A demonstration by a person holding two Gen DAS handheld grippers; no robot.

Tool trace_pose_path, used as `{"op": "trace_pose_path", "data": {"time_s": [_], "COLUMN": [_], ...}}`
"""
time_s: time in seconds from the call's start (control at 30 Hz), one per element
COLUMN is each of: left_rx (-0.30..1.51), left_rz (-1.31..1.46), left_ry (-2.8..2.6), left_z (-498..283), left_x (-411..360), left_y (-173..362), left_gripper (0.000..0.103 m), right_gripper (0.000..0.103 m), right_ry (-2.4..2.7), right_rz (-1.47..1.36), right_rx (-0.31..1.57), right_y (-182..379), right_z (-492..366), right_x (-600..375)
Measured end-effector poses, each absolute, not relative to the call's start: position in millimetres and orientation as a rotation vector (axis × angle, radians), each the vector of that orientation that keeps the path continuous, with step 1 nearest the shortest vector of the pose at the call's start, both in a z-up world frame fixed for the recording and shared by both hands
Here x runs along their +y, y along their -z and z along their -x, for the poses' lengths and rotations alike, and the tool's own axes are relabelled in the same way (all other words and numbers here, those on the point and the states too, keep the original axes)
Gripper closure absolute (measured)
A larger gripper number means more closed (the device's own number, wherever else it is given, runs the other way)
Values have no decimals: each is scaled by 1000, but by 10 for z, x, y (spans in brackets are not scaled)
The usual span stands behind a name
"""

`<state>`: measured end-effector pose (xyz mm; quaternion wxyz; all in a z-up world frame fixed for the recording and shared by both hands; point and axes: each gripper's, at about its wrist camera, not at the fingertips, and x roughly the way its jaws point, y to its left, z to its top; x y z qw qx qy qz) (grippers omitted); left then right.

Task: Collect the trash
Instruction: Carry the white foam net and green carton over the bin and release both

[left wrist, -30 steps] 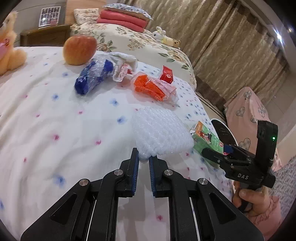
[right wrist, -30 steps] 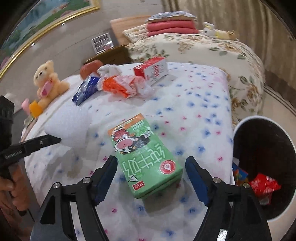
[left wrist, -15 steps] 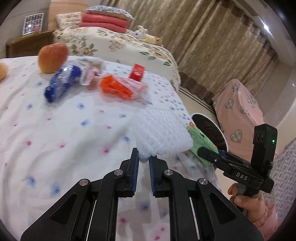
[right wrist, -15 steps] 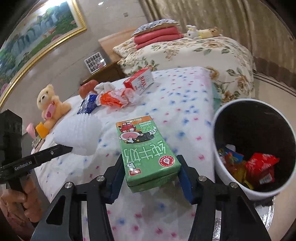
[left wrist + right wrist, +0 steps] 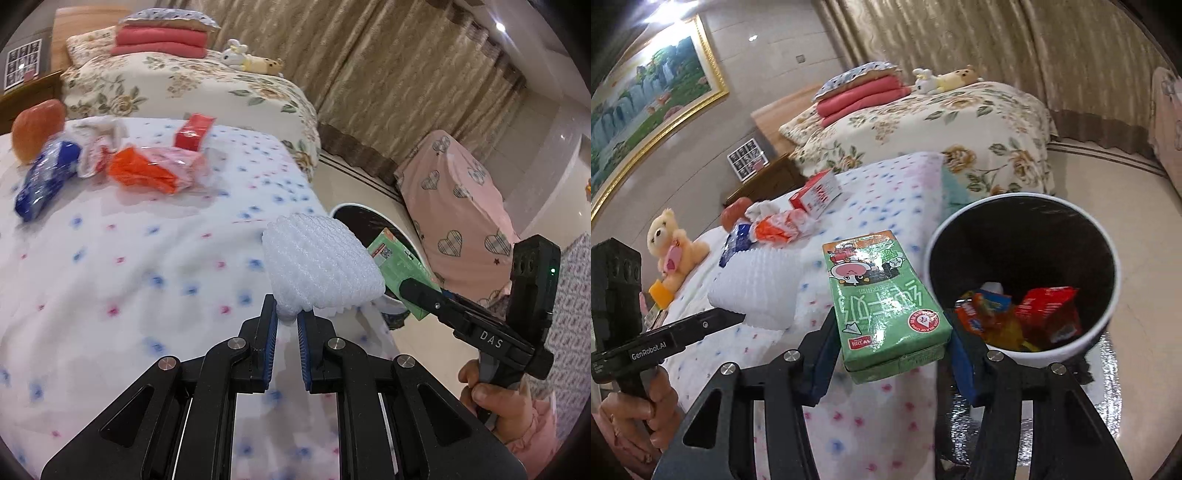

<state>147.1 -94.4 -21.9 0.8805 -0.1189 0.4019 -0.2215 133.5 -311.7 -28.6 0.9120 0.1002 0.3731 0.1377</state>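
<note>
Your right gripper [image 5: 892, 354] now has its jaws clamped on the green carton [image 5: 882, 299]. A second ago those jaws stood wide, either side of the carton as it lay on the bed; they have since been closing, and the carton is off the cover and held at the bed's edge. In the right wrist view the bin [image 5: 1023, 277] sits at 2 o'clock from the carton, just beside it, its rim nearer and larger than before. Wrappers already lie in the bottom.

Your left gripper [image 5: 286, 325] has its jaws nearly together, pinching a corner of the foam net [image 5: 321, 269]. That grip has not altered. The net has travelled with the hand toward the bed's corner; in the left wrist view the bin [image 5: 347, 212] shows behind it at 1 o'clock, partly hidden by net and carton.

Finding: both pieces are lifted and in transit, neither yet over the bin's mouth. The carton is the closer of the two and, in my judgement, goes in first.

Outstanding on the bed [image 5: 110, 258], far side, at 10 to 11 o'clock in the left view: orange packet [image 5: 144, 173], blue packet [image 5: 44, 184], red box [image 5: 194, 131]. An apple [image 5: 37, 129] lies beyond them.
</note>
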Motion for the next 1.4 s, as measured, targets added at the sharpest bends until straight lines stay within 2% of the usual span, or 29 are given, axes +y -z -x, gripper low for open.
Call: {"op": "trace_pose_path", "data": {"time_s": [0.5,1.4], "left_rx": [858,893], "left_rz": [171,42], "left_ry": [529,579], "left_z": [-1640,-2009], "left_x": [-1468,-2141], "left_y": [169,172], "left_gripper": [93,93], "right_gripper": [49,49], "right_ry": [-159,-100], "right_rz": [-265,-260], "right_rx": [753,779], "right_y": [315,355], "right_z": [-1271,-1553], "right_x": [-3656,-4002]}}
